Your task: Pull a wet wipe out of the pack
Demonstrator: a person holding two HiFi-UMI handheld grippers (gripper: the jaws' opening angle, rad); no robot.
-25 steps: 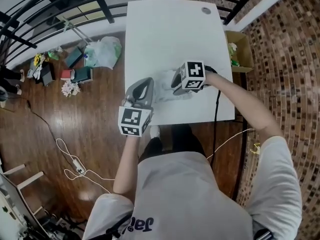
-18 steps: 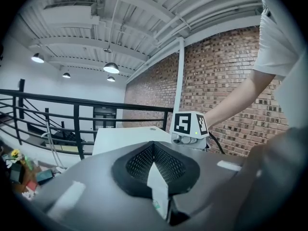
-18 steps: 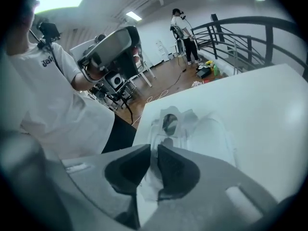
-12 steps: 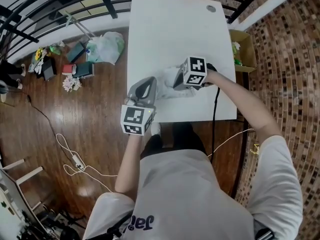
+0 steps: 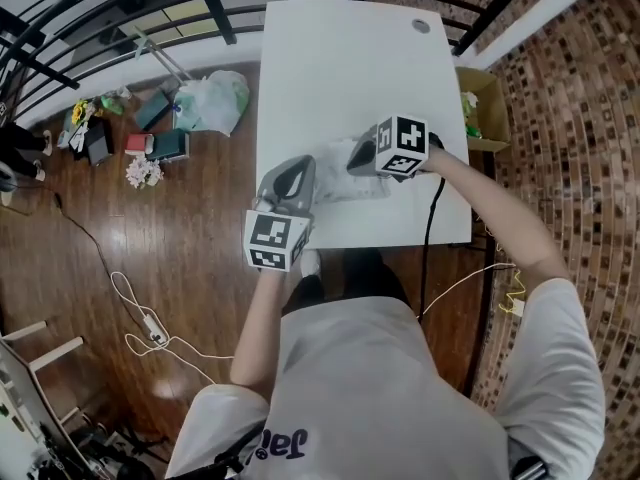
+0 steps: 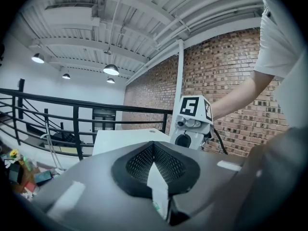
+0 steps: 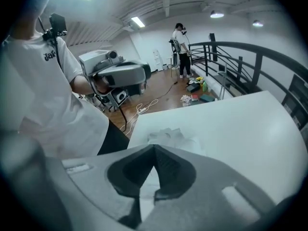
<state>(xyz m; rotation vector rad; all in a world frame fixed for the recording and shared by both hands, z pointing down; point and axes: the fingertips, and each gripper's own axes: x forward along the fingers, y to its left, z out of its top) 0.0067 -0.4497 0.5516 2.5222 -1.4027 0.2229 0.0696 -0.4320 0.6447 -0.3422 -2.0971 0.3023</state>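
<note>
Left gripper (image 5: 300, 168) sits left of centre in the head view, at the near half of the table (image 5: 340, 58). In its own view the jaws are fully together on a white flap with a speck of green print. I read that flap as the edge of the pack (image 5: 345, 186). The gripper lies low and close to level. That makes it your anchor, so the light pack doesn't lift with the pull.

Right gripper (image 5: 355, 166) is just right of centre, angled steeply down onto the pack from the far right, with the marker cube on top. In its own view the jaws are pressed shut, with a thin white sheet pinched between them. That sheet looks like the wipe (image 7: 150, 184). The rest of the pack shows as a crumpled white lump on the table just past the jaw tips, so the wipe is not out yet.

My read is that both grips are made and you're at the start of the pull.

- Steep approach makes sense: the opening faces up, so the sheet has to come out upward.
- For the next move, draw the right side up and away from the left, and hold the left dead steady.
- Risks are that the wet sheet tears or slips from the pinch, the next wipe trails out with it, or the pack's edge slips from the left jaws.
</note>
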